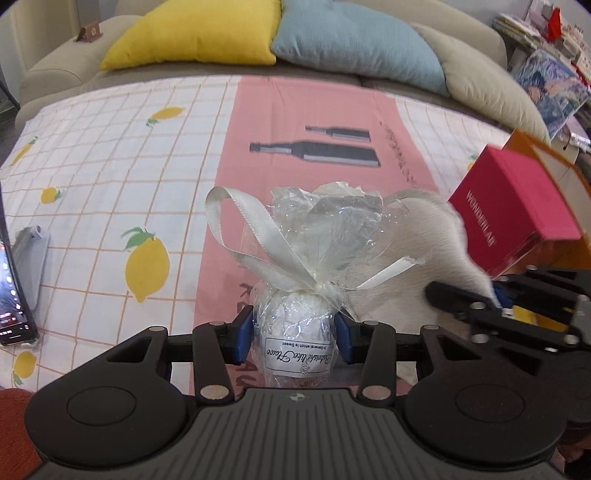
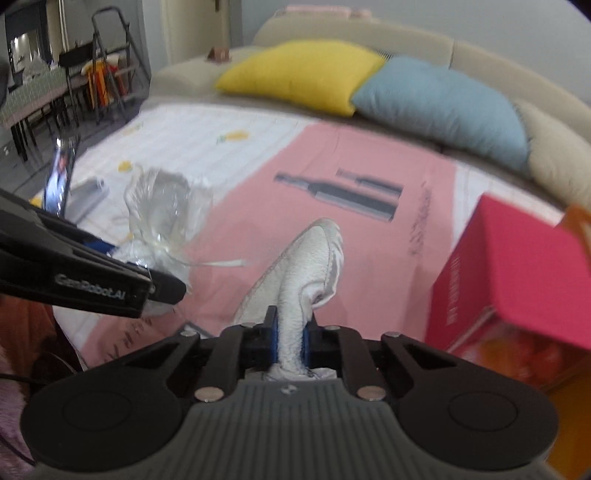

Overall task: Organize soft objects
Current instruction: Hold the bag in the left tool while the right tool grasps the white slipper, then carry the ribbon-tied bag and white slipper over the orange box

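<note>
Cellophane-wrapped gift pouch (image 1: 295,317) with ribbon bow (image 1: 255,243) clamped in left gripper (image 1: 294,341), over pink cloth (image 1: 295,122). White furry fabric (image 2: 295,295) just right of pouch, pinched by right gripper (image 2: 290,338). Red box (image 1: 517,210) further right.

Open cloth (image 1: 110,155) stretches ahead of both grippers to the cushions (image 1: 280,33) lining the sofa back. A red box (image 1: 517,206) blocks the right side, just beside the right gripper (image 2: 290,332); a propped phone (image 1: 11,295) stands on the left edge.
</note>
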{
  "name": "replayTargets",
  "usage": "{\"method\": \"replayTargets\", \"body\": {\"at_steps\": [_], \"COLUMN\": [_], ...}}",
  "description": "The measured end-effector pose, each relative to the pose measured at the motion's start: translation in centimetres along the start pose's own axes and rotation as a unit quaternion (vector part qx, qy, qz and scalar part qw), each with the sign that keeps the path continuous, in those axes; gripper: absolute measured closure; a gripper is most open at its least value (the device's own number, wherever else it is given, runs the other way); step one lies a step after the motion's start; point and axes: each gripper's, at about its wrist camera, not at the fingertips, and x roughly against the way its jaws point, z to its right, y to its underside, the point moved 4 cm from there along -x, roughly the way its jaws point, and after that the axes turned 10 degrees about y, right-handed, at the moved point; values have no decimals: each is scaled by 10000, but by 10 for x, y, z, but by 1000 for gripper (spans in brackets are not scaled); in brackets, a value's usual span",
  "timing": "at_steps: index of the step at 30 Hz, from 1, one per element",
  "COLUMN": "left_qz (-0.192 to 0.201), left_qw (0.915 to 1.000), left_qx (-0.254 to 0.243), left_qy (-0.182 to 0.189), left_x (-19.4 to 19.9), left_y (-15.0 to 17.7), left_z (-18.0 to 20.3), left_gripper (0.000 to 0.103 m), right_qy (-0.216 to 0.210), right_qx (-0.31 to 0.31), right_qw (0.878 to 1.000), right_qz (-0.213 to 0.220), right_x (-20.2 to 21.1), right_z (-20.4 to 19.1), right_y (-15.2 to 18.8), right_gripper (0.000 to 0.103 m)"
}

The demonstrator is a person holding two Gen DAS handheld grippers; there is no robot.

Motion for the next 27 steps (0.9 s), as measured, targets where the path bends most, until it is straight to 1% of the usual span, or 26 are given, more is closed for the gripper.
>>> {"method": "replayTargets", "body": {"at_steps": [3, 8, 12, 15, 21, 25, 27], "left_qz": [146, 397, 559, 615, 618, 471, 395], "left_qw": [9999, 9987, 9965, 9938, 9837, 9767, 9725], "left_qx": [13, -90, -244, -431, -934, -1061, -1203], "left_qy": [84, 293, 568, 824, 1408, 1803, 1956], "left_x": [12, 34, 47, 51, 47, 30, 21], "left_y": [-7, -20, -32, -42, -69, -92, -102], "left_z": [8, 31, 57, 82, 140, 175, 194], "left_gripper": [54, 54, 54, 54, 54, 54, 54], "right_qy": [17, 217, 429, 700, 1281, 1684, 1897], "right_qx": [-194, -371, -586, -581, -308, -240, -251], "right_qw": [9994, 9961, 9915, 9877, 9806, 9752, 9716], "right_qz": [284, 769, 1077, 1273, 1448, 1416, 1393], "right_x": [25, 67, 99, 119, 145, 151, 150], "right_z": [13, 38, 69, 93, 144, 183, 202], "right_y": [-8, -20, -26, -28, -31, -31, -31], "right_gripper": [93, 93, 93, 93, 93, 93, 93]}}
